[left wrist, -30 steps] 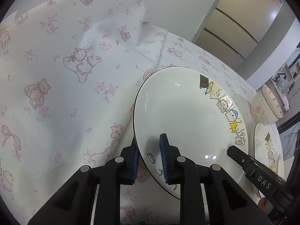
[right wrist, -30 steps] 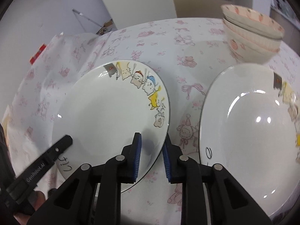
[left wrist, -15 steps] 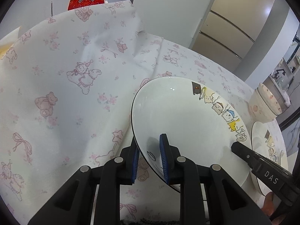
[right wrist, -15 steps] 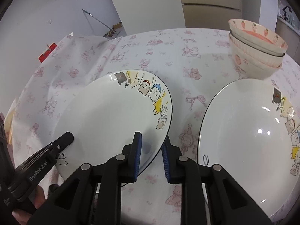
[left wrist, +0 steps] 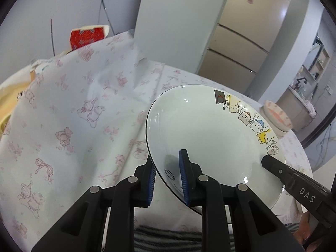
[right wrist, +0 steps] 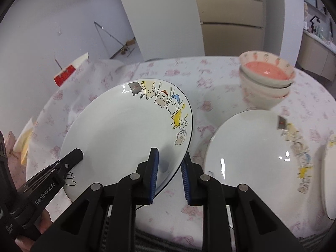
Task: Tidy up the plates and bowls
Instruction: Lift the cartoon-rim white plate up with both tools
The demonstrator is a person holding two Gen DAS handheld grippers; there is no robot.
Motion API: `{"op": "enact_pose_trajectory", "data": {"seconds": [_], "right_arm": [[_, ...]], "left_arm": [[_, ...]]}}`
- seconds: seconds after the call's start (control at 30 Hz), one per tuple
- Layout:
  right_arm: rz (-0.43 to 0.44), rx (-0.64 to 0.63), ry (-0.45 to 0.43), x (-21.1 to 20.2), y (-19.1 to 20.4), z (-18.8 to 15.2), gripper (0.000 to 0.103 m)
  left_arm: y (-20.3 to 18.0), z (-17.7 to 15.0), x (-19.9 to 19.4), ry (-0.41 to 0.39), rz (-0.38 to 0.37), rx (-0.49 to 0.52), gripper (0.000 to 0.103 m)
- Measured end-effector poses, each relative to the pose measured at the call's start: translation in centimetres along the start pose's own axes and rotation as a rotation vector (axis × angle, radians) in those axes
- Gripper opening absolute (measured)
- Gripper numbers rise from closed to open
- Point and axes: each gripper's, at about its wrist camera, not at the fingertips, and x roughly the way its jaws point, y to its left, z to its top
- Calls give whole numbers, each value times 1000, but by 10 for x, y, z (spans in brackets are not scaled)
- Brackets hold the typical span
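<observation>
1. The left gripper (left wrist: 168, 176) pinches the near left rim of a plate (left wrist: 210, 138), one blue pad under the rim and one on the upper face. The right gripper (right wrist: 169, 167) pinches the same plate (right wrist: 126, 130) at its near right rim, so both hold it together.

2. The plate hangs tilted above the table (right wrist: 220, 79); it looks clear of the cloth, though its far edge is hard to judge.

3. Just to the right, a second plate (right wrist: 252, 147) lies flat on the table, with the edge of a third plate (right wrist: 329, 178) at the frame's right border. Behind them stands a stack of bowls (right wrist: 266, 84), nested one in another.

4. Progress, as I judge it: the bowls are already gathered, while the plates are not yet stacked. The held plate is likely bound for the second plate, and the third would remain after that.

5. Materials: the plates are glossy white glazed ware, shallow and round, with a thin dark rim line and a row of cartoon cats along one edge; a black scribble marks the near edge. The glaze looks slick, so the ribbed pads matter.

6. The bowls are pale with a pink inside and small carrot-like prints, their walls flaring.

7. The tablecloth (left wrist: 73, 126) is soft and creased, white with faint pink bears and bows. A red box (left wrist: 88, 36) shows behind it.
</observation>
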Motion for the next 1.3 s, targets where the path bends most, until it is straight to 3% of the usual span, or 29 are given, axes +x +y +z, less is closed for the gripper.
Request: {"op": "enact_pose_trajectory", "data": {"seconds": [0.3, 0.73, 1.03, 1.3], "right_arm": [[-18, 22, -95, -55, -23, -3, 20], [-111, 85, -169, -117, -80, -28, 21], [-118, 140, -146, -107, -109, -48, 21], [-118, 203, -84, -82, -134, -63, 21]], "left_arm": [[-46, -1, -44, -86, 5, 84, 23], [-123, -30, -66, -110, -118, 201, 24], [-142, -51, -44, -61, -113, 264, 25], [-151, -59, -6, 45, -113, 303, 25]]}}
